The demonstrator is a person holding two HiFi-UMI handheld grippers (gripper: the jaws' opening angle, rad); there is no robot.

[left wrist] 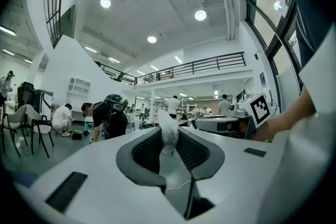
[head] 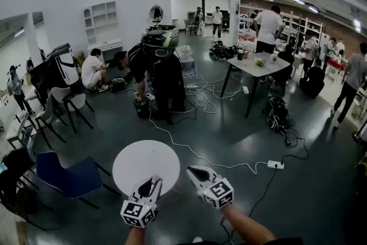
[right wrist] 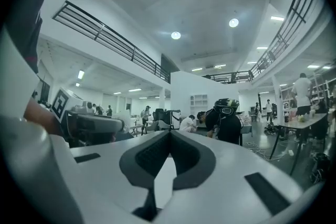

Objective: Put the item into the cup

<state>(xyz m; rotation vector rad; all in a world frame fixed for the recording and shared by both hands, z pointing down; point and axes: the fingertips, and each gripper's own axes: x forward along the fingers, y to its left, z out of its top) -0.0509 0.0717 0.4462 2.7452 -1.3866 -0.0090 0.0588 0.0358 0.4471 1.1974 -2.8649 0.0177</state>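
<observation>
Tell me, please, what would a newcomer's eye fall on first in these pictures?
First, the two grippers low in the head view, by the near edge of a round white table: the left gripper is shut on a crumpled white item, and the right gripper is shut and empty. Next, the person in a helmet, bending over in the middle of the busy hall behind.

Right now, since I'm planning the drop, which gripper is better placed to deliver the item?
Left, most likely. The left gripper pinches the white crumpled item between its jaws, while the right gripper is shut and empty, so no handover is needed.
</observation>
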